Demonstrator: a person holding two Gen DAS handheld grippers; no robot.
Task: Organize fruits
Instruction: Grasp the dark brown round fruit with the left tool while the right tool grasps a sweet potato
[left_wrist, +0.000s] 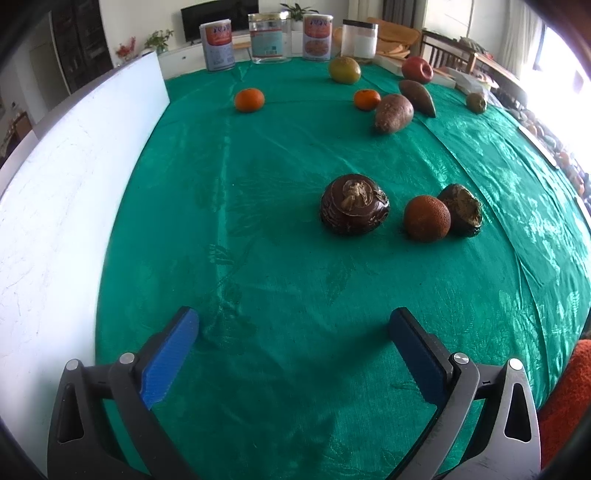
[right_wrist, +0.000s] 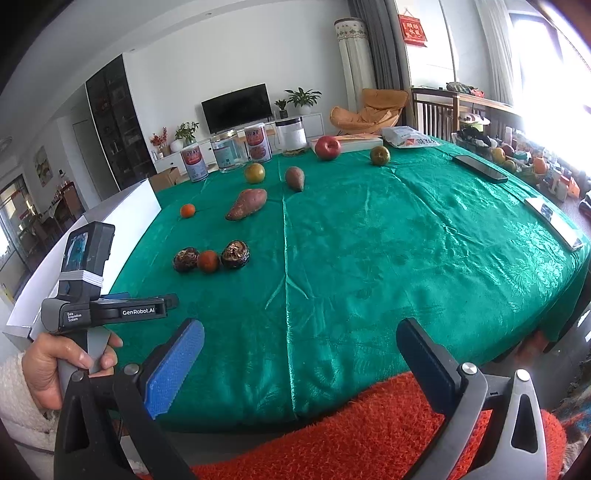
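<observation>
The right gripper (right_wrist: 299, 350) hangs wide open and empty over the near edge of the green cloth (right_wrist: 406, 258). Ahead to its left three fruits (right_wrist: 211, 258) sit in a touching row. Beside it, a hand (right_wrist: 55, 365) holds the left gripper (right_wrist: 107, 310).

- I am in a home's living room: a dark TV (right_wrist: 236, 108) sits on a low white cabinet (right_wrist: 173, 159) against the far wall.
- Potted plants (right_wrist: 303, 99) stand beside it.
- An orange lounge chair (right_wrist: 369, 110) sits by grey curtains (right_wrist: 384, 44).
- A red hanging (right_wrist: 413, 28) hangs near the window.
- A green cloth covers my tabletop (right_wrist: 406, 236).
</observation>
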